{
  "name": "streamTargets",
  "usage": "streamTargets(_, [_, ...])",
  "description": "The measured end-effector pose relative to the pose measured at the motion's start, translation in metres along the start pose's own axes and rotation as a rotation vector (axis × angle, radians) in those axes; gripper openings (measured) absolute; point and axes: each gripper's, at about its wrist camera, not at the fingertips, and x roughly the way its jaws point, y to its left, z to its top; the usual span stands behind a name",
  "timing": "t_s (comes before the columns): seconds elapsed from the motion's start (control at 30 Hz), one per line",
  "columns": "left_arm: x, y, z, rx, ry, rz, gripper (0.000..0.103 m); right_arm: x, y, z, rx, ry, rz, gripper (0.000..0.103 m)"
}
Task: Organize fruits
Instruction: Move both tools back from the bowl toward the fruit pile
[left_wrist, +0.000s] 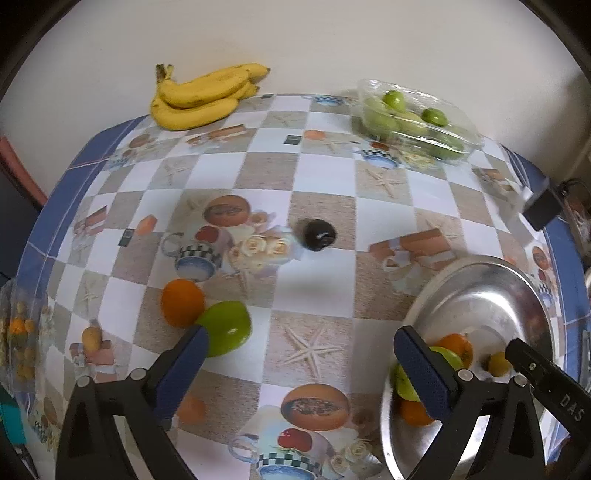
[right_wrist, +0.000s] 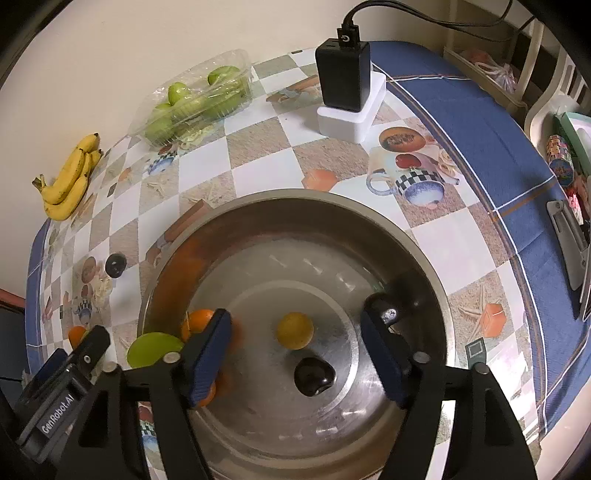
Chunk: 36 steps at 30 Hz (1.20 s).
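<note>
Here, dark plum in steel bowl

The left gripper points steeply down over the table's near middle, its blue-padded jaws spread wide with nothing between them. The right gripper also points steeply down, jaws apart and gripping nothing.

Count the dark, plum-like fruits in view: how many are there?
2. One dark fruit lies inside the metal bowl; the other dark fruit sits on the tablecloth, left of the bowl. The grippers could hide more.
</note>
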Motion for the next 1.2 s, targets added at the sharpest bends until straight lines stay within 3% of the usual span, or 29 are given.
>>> streamTargets(0.07, [0.0,0.003,0.001,-0.011,-0.001,0.001,0.103,0.001,0.0,0.0,0.0,0.0,-0.004,0.083])
streamTargets(0.27, [-0.001,0.006,0.002,-0.02,-0.014,0.022,0.103,0.004,0.002,-0.001,-0.016,-0.001,-0.008,0.084])
streamTargets(0.43, [0.0,0.007,0.001,-0.018,-0.018,0.026,0.103,0.003,0.003,-0.001,-0.017,-0.014,0.0,0.093])
streamTargets(0.87, [0.0,0.016,0.003,-0.03,-0.013,0.013,0.103,0.003,0.007,-0.003,-0.034,-0.025,-0.012,0.094])
streamTargets(1.2, [-0.004,0.036,0.01,-0.011,-0.031,0.047,0.103,0.002,0.022,-0.005,-0.077,-0.023,-0.003,0.094])
